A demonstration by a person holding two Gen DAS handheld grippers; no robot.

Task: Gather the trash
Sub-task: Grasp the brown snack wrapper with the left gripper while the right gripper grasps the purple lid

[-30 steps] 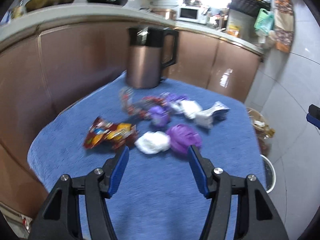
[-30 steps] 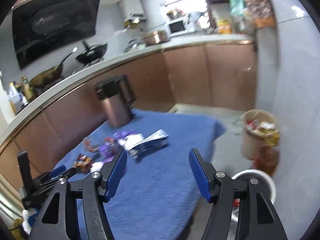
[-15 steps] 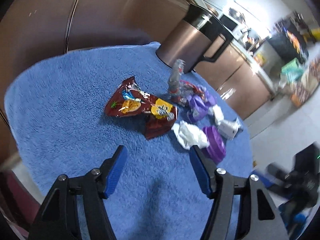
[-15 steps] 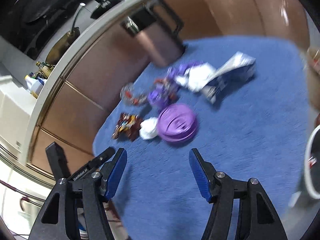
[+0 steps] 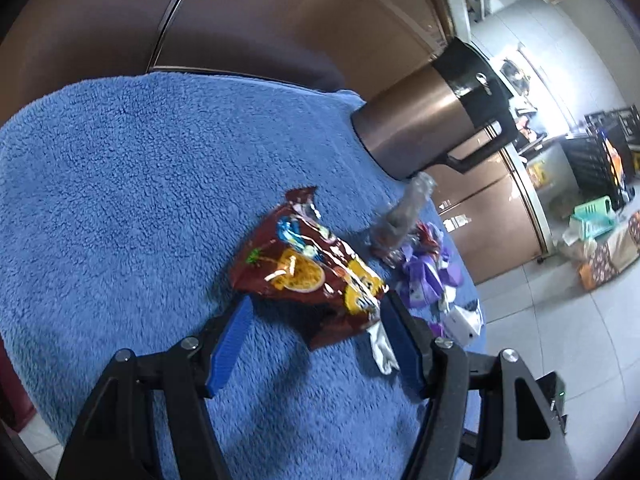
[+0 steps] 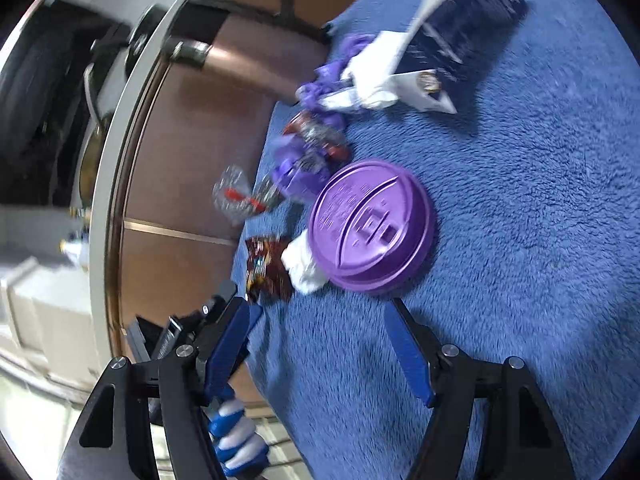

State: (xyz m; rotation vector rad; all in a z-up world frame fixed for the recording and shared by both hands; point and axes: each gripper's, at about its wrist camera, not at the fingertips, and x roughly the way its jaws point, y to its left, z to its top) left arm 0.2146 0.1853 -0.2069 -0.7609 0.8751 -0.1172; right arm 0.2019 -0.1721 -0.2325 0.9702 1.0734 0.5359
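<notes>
L gripper [image 5: 316, 332] jaws wide open, straddling brown snack wrapper [image 5: 308, 268] at 12 o'clock on blue towel [image 5: 120, 184]; light, crinkly, slippery, so pinch mid-fold. R gripper [image 6: 320, 340] open, empty; purple lid [image 6: 372, 226] at 12, stiff, thin, take by rim.

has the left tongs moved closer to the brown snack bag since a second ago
Yes. The left tongs have advanced toward the kettle; their open jaws now flank the brown snack bag, which earlier lay well ahead.

A home kitchen: brown cabinets [image 5: 280, 20], kettle [image 5: 424, 120], pan [image 6: 94, 152].
</notes>
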